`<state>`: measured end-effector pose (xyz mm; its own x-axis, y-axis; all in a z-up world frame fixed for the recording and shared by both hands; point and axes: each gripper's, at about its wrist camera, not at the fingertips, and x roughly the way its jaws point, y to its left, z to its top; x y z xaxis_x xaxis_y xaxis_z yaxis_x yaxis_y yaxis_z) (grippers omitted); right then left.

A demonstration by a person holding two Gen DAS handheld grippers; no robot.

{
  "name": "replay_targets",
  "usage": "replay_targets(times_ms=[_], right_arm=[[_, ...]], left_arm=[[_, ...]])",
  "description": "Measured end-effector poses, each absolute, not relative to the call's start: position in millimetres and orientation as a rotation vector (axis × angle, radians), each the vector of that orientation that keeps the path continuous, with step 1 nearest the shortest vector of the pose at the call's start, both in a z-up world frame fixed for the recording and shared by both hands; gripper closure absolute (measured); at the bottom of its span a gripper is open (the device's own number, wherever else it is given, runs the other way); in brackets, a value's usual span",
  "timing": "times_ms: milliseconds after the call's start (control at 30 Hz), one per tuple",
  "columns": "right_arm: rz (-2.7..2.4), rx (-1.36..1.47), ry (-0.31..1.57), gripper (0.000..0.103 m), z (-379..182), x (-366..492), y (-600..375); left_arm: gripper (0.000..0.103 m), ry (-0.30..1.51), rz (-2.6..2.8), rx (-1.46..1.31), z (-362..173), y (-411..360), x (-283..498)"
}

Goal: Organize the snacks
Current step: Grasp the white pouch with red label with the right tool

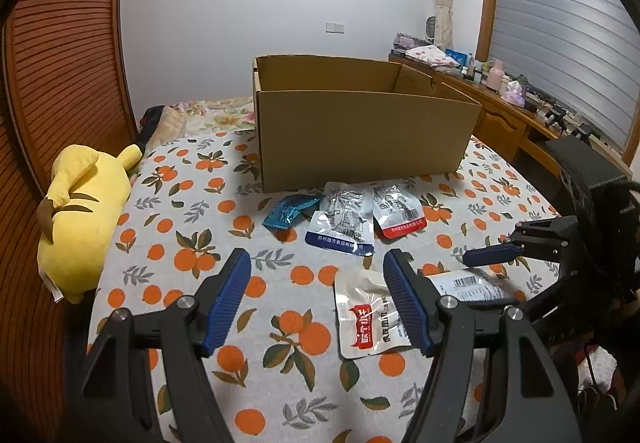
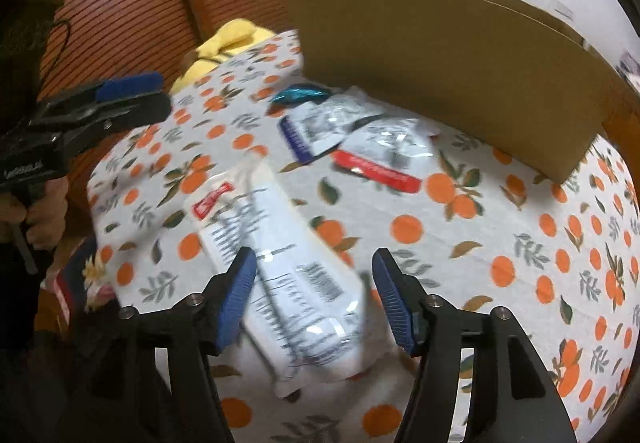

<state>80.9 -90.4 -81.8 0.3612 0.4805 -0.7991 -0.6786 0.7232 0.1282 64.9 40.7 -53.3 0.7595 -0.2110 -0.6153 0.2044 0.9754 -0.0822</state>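
Snack packets lie loose on the orange-print bed cover [image 1: 192, 227] before an open cardboard box [image 1: 360, 135].

From left: the left gripper [image 1: 316, 295] is held spread and empty above the cover, beside a red-labelled white pouch [image 1: 368, 319]. The right gripper [image 2: 314, 295] is spread around a white barcode packet [image 2: 288, 275], pads apparently clear of it. The packet is best centred between the pads, pinched firmly, then lifted into the box; blue wrapper [image 1: 288, 212] and two pouches [image 1: 372, 219] remain.

Snack packets scattered in front of an open cardboard box [image 1: 360, 135]

Teal wrapper [image 1: 290, 212], blue-edged pouch [image 1: 344, 223] and red-edged pouch [image 1: 398, 209] lie flat at the box's 6 o'clock — two white pouches, one [image 1: 362, 319] red-labelled, one [image 2: 296, 283] barcoded, lie nearer.
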Motion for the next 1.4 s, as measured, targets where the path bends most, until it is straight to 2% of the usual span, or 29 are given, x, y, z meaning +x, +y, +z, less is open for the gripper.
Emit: replay_targets(times_ms=[400,833,1000,1133,1233,1400], right_arm=[[0.789,-0.372,0.933,0.034,-90,68,-59],[0.772,-0.388,0.925,0.025,-101,79,-45],[0.770,-0.375,0.911,0.025,-102,82,-43],[0.773,-0.374,0.909,0.034,-102,82,-42],[0.786,-0.372,0.914,0.053,-99,80,-42],[0.775,-0.369,0.907,0.054,-99,77,-48]], left_arm=[[0.034,0.660,-0.214,-0.017,-50,47,57],[0.034,0.673,-0.211,-0.025,-56,49,57],[0.034,0.674,-0.207,-0.022,-57,49,57],[0.034,0.678,-0.202,-0.031,-60,49,58],[0.034,0.683,-0.205,-0.031,-61,49,59],[0.034,0.690,-0.214,-0.023,-64,45,64]])
